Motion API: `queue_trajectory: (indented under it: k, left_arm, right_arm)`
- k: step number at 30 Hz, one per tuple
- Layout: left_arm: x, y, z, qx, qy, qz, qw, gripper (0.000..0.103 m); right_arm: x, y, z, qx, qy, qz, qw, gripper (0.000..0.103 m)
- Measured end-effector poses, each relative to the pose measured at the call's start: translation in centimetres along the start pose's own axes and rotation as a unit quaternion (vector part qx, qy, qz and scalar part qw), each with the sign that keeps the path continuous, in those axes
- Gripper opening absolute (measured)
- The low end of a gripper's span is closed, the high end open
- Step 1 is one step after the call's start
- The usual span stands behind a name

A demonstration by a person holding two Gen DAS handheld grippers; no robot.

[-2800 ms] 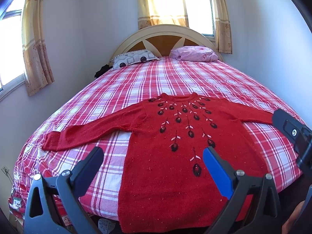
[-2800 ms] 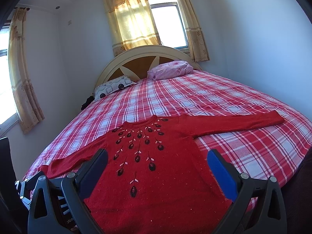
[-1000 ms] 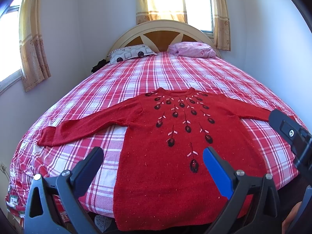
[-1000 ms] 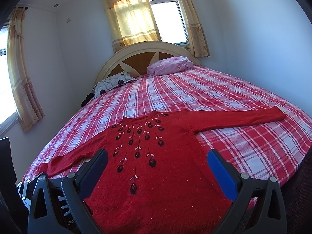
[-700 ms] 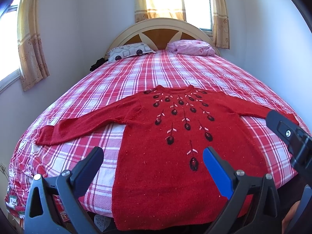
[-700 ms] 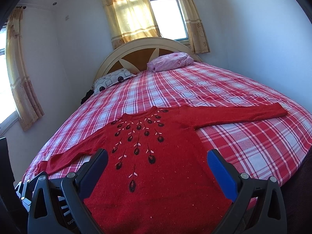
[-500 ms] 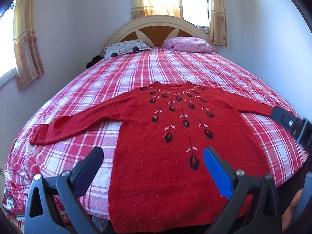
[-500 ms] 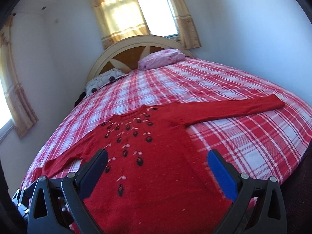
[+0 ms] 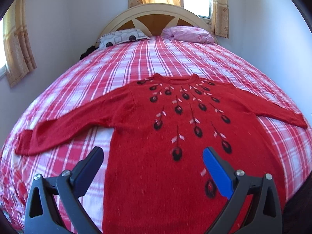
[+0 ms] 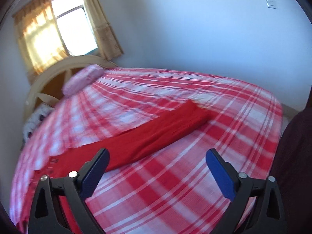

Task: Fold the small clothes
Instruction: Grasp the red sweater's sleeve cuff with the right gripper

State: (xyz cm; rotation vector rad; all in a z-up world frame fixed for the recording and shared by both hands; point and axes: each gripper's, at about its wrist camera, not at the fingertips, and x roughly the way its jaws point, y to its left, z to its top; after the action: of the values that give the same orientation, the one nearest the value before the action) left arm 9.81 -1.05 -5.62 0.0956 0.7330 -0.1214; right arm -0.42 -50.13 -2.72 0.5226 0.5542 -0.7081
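- Red knit sweater (image 9: 171, 136) spread flat, front up, on the plaid bedspread (image 9: 136, 58); fills the centre and lower half of the left wrist view, neckline toward the headboard (image 9: 154, 17), hem at the bottom edge.
- Black and pink leaf embroidery fanning down from the collar across the chest.
- One sleeve stretched to the left edge of that frame, cuff lying on the plaid; the other sleeve reaching the right edge.
- Left tool (image 9: 152, 163) released, jaws wide apart, nothing between the pads; hovering over the lower body of the sweater, one finger above the plaid just left of the side seam, the blue-padded one over red knit.
- Right tool (image 10: 157, 165) also released, jaws having just narrowed slightly yet still wide, nothing gripped; view blurred and tilted.
- In the right wrist view, a red sleeve (image 10: 165, 128) running diagonally from lower left to the centre, cuff end in mid-frame, above and beyond the pads, not touching them.
- Patterned pillow (image 9: 122, 39) and pink pillow (image 9: 187, 34) at the head of the bed, upper centre.
- Curtained window (image 10: 64, 37) in the upper left of the right view.
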Motion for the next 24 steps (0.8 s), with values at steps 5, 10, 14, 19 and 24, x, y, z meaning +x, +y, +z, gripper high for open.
queue_trajectory:
  k: [5, 10, 14, 19, 24]
  left_arm:
    - [2.2, -0.2, 1.4, 0.004, 0.009, 0.003, 0.9999, 0.103]
    - [4.0, 0.1, 2.1, -0.01, 0.034, -0.006, 0.9994, 0.103]
    - [4.7, 0.3, 2.0, -0.008, 0.041, 0.004, 0.9991, 0.103]
    - [5.9, 1.3, 1.4, -0.025, 0.061, 0.002, 0.9978, 0.103]
    - [6.1, 2.4, 0.9, -0.038, 0.065, 0.003, 0.9972, 0.103]
  right_arm:
    - [6.1, -4.7, 3.3, 0.023, 0.05, -0.054, 0.997, 0.081]
    - [11.0, -6.5, 4.3, 0.052, 0.09, -0.073, 0.992, 0.081]
    - [12.4, -5.6, 4.0, 0.026, 0.089, -0.104, 0.99, 0.076]
    - [12.8, -3.7, 3.9, -0.039, 0.095, -0.108, 0.989, 0.028]
    - [11.8, -2.6, 4.8, -0.038, 0.111, -0.093, 0.989, 0.017]
